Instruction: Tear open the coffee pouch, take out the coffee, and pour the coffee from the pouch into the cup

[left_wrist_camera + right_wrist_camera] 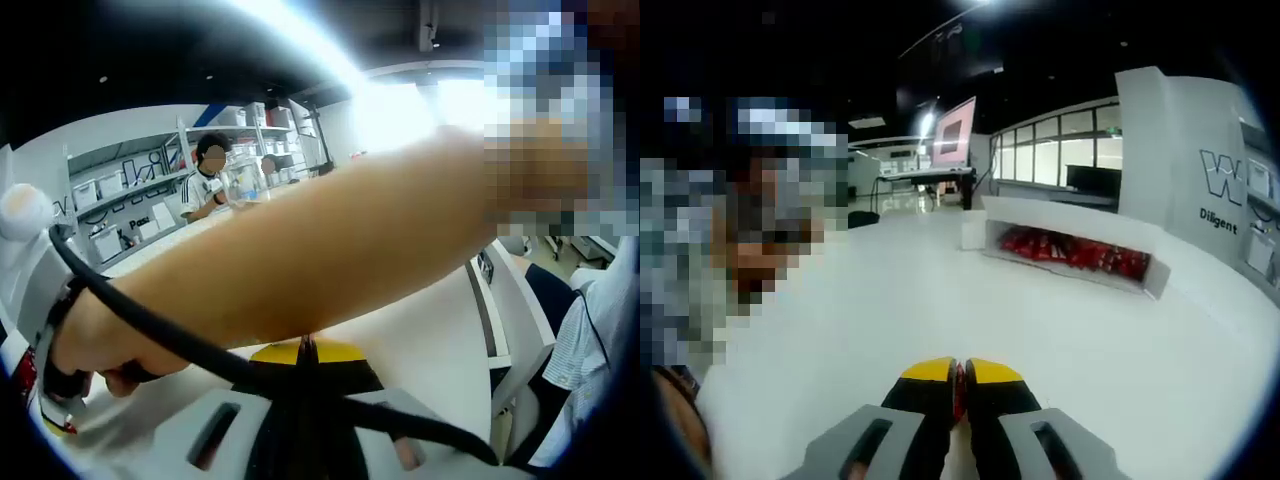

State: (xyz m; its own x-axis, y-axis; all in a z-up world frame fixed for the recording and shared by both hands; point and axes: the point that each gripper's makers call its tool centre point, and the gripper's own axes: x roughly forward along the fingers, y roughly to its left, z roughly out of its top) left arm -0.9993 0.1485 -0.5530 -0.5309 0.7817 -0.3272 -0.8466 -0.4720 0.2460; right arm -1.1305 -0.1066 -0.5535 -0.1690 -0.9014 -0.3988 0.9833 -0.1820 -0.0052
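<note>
Right hand-held gripper [957,385] pinches red pouch [959,388]; wall [1200,150] reads "Diligent".

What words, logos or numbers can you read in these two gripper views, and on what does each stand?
"Dilgent", under a large "W" logo: white wall panel, right gripper view.
"Pes", cut off: shelf front, left gripper view.
Packets in the white box: print too small to read.

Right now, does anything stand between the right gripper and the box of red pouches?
Nothing visible does. Bare table runs from the right gripper to the box, whose pouches lie exposed.
</note>
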